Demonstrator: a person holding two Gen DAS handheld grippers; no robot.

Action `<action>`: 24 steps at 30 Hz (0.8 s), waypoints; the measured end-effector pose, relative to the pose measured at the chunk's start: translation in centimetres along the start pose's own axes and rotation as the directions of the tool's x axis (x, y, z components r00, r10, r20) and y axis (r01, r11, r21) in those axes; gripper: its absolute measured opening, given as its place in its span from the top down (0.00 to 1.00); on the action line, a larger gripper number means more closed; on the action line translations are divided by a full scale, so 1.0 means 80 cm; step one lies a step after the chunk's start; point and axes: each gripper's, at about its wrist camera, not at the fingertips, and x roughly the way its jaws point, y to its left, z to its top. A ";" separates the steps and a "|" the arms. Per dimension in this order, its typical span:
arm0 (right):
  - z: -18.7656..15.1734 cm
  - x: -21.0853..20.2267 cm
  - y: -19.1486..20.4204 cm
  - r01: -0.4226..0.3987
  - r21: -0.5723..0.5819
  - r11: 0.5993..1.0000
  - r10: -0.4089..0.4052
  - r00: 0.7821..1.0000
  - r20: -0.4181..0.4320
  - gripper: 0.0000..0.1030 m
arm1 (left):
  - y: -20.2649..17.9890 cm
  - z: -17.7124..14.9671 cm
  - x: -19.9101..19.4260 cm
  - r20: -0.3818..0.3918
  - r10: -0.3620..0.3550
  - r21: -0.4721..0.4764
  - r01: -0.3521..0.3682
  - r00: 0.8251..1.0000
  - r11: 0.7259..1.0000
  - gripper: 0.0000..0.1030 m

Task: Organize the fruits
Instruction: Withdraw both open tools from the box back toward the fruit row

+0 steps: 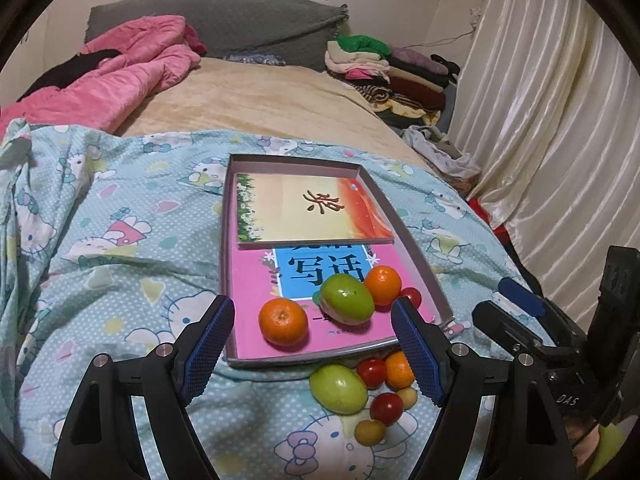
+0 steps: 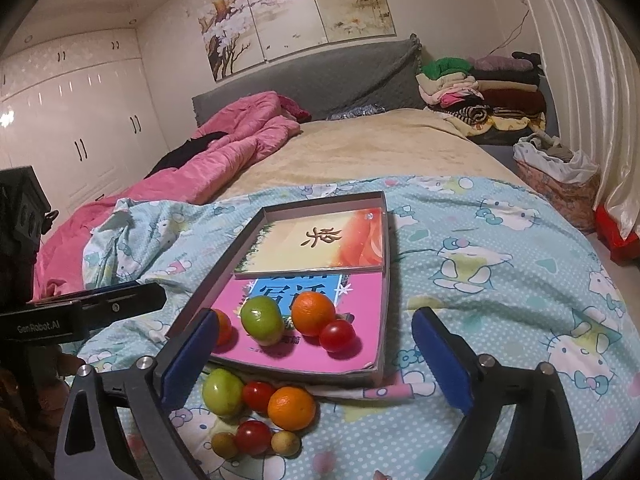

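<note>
A shallow grey box [image 1: 420, 256] [image 2: 386, 320] lies on the Hello Kitty quilt with two books in it. On the pink book sit two oranges [image 1: 283, 322] [image 2: 313, 314], a green fruit [image 1: 348, 298] [image 2: 262, 319] and a cherry tomato [image 1: 412, 296] [image 2: 337, 335]. Before the box lie a green fruit [image 1: 338, 389] [image 2: 222, 392], an orange [image 1: 398, 369] [image 2: 291, 408], two cherry tomatoes [image 1: 386, 407] [image 2: 253, 437] and small yellow fruits [image 1: 370, 432] [image 2: 285, 443]. My left gripper [image 1: 314, 354] and right gripper [image 2: 318, 356] are open and empty above the box's near edge.
A pink duvet [image 1: 120, 80] [image 2: 224, 148] lies on the far left of the bed. Folded clothes [image 1: 392, 76] [image 2: 480, 92] are stacked at the far right by the white curtain [image 1: 560, 120]. White wardrobes [image 2: 72, 128] stand on the left.
</note>
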 end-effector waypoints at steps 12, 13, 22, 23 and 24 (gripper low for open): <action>0.001 -0.016 -0.002 -0.020 0.029 0.999 0.019 1.000 0.021 0.03 | -0.008 -0.015 -0.002 -0.042 0.006 0.034 -0.005 0.999 0.999 0.21; 0.001 -0.016 -0.002 -0.021 0.032 0.999 0.020 1.000 0.019 0.03 | -0.009 -0.015 -0.002 -0.043 0.005 0.039 -0.003 0.999 0.999 0.21; -0.002 -0.023 -0.001 -0.027 0.036 0.999 0.027 1.000 0.011 0.03 | -0.016 -0.024 -0.007 -0.052 0.003 0.069 0.000 0.999 0.998 0.21; -0.002 -0.024 0.000 -0.026 0.035 0.999 0.026 1.000 0.009 0.03 | -0.017 -0.025 -0.007 -0.059 0.002 0.075 0.003 0.998 0.997 0.21; -0.002 -0.024 0.000 -0.029 0.035 0.999 0.028 1.000 0.007 0.03 | -0.018 -0.026 -0.006 -0.063 0.003 0.080 0.002 0.998 0.997 0.21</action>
